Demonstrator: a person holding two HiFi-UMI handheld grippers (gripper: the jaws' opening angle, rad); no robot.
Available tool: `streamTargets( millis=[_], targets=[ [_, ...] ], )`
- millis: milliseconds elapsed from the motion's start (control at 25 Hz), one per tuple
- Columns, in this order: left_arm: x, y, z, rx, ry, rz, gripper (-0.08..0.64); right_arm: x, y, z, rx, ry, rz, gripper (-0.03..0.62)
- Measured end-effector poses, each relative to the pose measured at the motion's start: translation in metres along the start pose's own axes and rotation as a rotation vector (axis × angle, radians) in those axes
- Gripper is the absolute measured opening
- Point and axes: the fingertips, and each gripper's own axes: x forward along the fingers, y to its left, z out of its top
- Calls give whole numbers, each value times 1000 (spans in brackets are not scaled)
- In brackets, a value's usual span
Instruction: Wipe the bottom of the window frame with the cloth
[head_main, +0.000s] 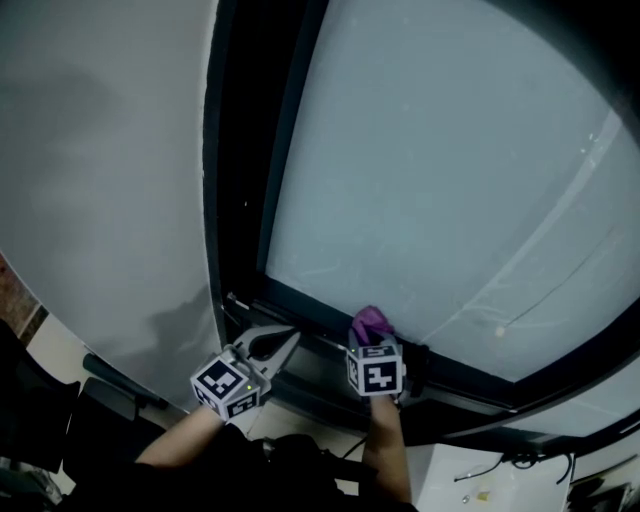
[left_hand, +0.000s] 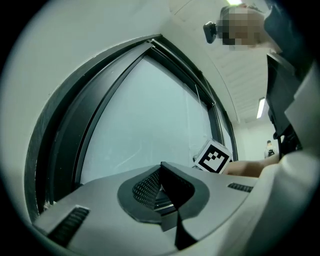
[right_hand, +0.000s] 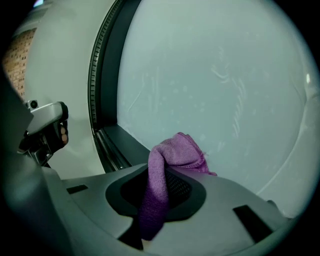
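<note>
A purple cloth (head_main: 371, 323) is pinched in my right gripper (head_main: 372, 338), which is shut on it and holds it against the dark bottom window frame (head_main: 300, 305) at the foot of the glass. In the right gripper view the cloth (right_hand: 175, 152) bunches above the jaws and a strip hangs down between them; the frame's bottom rail (right_hand: 125, 140) runs just behind it. My left gripper (head_main: 285, 342) hovers just left of the right one, jaws closed to a point with nothing in them. The left gripper view shows its pads (left_hand: 147, 187) meeting, with the right gripper's marker cube (left_hand: 215, 157) beyond.
The large frosted pane (head_main: 450, 180) fills the upper right. The dark vertical frame post (head_main: 240, 150) meets a white wall (head_main: 100, 200) at the left. A white ledge with cables (head_main: 480, 480) lies at the lower right, dark furniture (head_main: 60, 420) at the lower left.
</note>
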Motion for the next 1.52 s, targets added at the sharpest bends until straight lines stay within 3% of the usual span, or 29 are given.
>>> streamTargets(
  millis=[360, 1520],
  targets=[
    [-14, 14, 1, 4, -3, 53, -8, 12, 26, 13, -51, 13, 99, 69],
    [-72, 52, 19, 33, -14, 232, -8, 45, 112, 60, -250, 21, 279, 69]
  ],
)
